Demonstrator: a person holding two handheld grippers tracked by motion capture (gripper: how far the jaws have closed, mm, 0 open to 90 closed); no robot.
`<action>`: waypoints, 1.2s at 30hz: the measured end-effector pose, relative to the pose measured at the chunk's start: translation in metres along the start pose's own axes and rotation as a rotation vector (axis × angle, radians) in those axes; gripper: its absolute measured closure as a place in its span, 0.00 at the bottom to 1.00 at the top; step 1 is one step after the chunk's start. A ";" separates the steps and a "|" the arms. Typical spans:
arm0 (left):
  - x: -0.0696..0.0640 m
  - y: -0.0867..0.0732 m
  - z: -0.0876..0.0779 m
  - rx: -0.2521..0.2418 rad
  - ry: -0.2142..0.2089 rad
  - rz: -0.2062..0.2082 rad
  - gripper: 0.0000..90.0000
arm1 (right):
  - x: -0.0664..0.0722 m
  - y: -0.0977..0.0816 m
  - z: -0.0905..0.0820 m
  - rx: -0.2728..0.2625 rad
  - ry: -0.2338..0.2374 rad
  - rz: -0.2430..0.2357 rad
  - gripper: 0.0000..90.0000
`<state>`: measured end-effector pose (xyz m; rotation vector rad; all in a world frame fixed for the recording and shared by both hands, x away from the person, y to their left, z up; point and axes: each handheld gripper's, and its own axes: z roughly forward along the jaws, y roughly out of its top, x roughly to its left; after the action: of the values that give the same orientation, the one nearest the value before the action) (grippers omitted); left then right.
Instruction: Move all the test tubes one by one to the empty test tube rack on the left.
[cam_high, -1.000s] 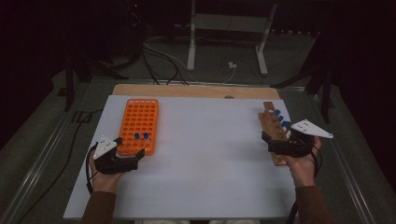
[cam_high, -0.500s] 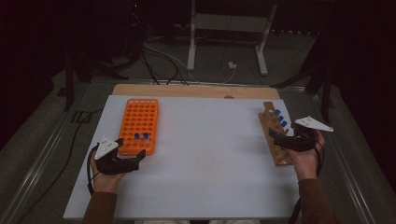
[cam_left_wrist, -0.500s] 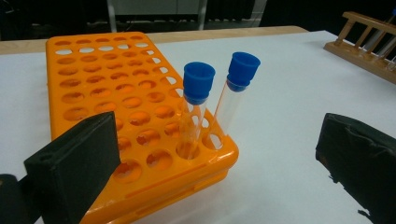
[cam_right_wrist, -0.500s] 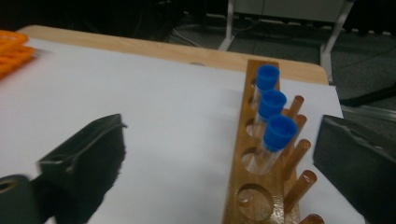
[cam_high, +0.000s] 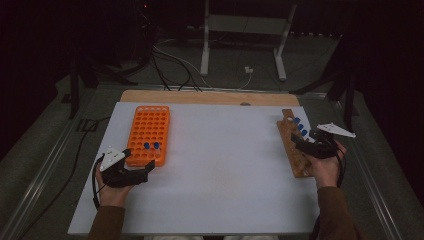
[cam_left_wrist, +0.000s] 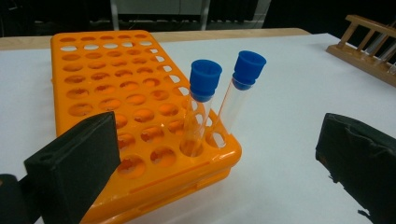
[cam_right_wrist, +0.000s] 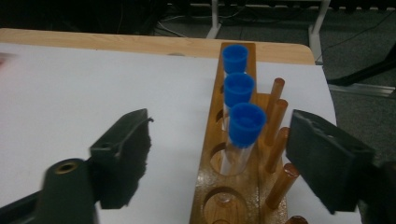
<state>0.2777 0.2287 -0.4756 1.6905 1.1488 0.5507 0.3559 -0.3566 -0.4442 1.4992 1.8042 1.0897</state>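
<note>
An orange tube rack (cam_high: 148, 131) lies at the left with two blue-capped tubes (cam_high: 151, 145) in its near rows. Just before its near corner my left gripper (cam_high: 149, 167) stands open; in the left gripper view both tubes (cam_left_wrist: 204, 81) stand upright in the rack (cam_left_wrist: 107, 84) ahead of the wide-apart jaws. At the right, a wooden rack (cam_high: 292, 147) holds three blue-capped tubes (cam_high: 300, 127). My right gripper (cam_high: 300, 143) is over it. Its jaws have just been closing. In the right gripper view the nearest tube (cam_right_wrist: 246, 123) stands between the pads, and neither pad touches it.
A white board (cam_high: 220, 175) covers the table, with a wooden strip (cam_high: 210, 96) along its far edge. Wooden pegs (cam_right_wrist: 276, 116) rise beside the tubes on the wooden rack. Cables and a metal stand (cam_high: 240, 45) lie on the floor beyond the table.
My right gripper has moved down and in over the wooden rack, and its jaws have narrowed around the nearest tube. The left gripper has stayed put.
</note>
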 end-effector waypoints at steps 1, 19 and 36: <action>0.000 0.000 0.000 0.000 0.000 0.001 0.01 | -0.001 0.000 0.000 0.005 -0.004 0.001 0.34; 0.000 0.000 0.000 0.002 0.001 -0.002 0.01 | -0.007 -0.003 0.006 0.057 -0.050 -0.031 0.70; 0.000 0.000 0.000 0.003 0.002 -0.006 0.01 | 0.003 0.004 0.007 0.066 -0.044 -0.137 0.83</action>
<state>0.2774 0.2283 -0.4758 1.6890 1.1556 0.5475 0.3626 -0.3521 -0.4442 1.4031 1.8984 0.9323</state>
